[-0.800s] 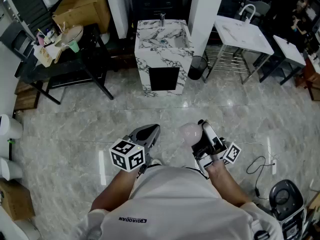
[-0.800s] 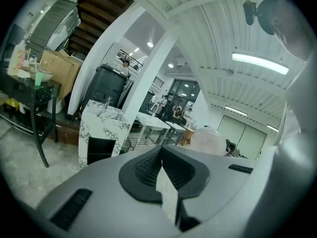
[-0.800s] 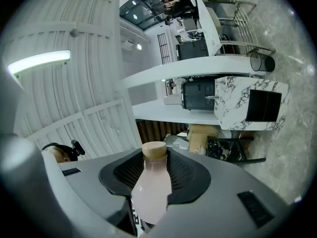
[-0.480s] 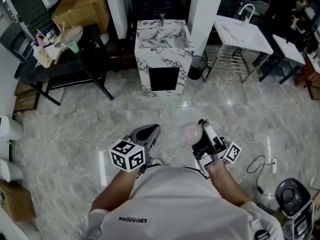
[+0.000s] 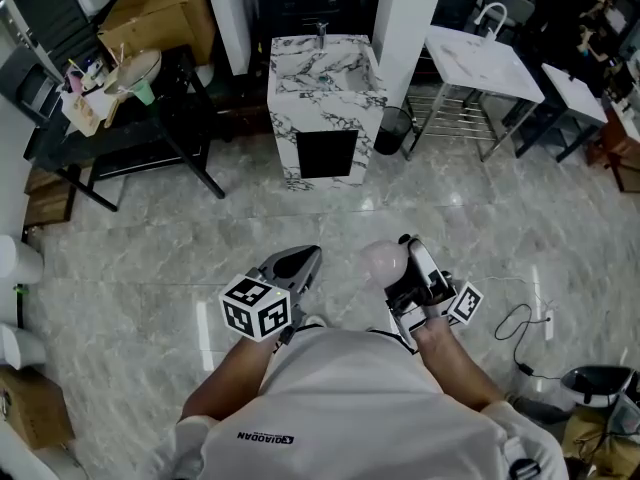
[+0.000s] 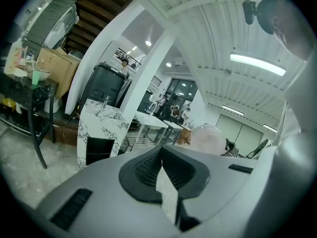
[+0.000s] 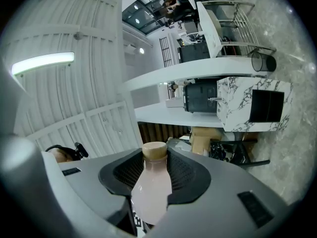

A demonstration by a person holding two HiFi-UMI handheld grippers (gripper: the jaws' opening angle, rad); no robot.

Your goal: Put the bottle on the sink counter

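**Bottle in your right claw, sink unit well ahead**

Your right gripper (image 7: 154,155) is clamped on the bottle (image 7: 151,187). In the right gripper view the pale pink body sits between the two dark ribbed pads, and the tan cap (image 7: 154,151) points away from the camera along the jaws. From the head view the bottle (image 5: 383,263) shows only as a pale rounded shape just left of the right gripper (image 5: 405,268); which end that is, I cannot tell from above.

Your left gripper (image 6: 161,150) is closed with nothing in it: its pads meet at the tips in the left gripper view. In the head view the left gripper (image 5: 300,265) is beside the right one, both close in front of your body over the marble floor (image 5: 480,238).

The sink counter (image 5: 300,73) tops a white, dark-veined marble unit straight ahead of you, well apart from both grippers, with a faucet (image 5: 322,34) at its far edge. A black bin (image 5: 393,130) stands just beside the unit on its right. A cluttered black table (image 5: 130,128) is off to the left, and a white table (image 5: 480,63) to the right.
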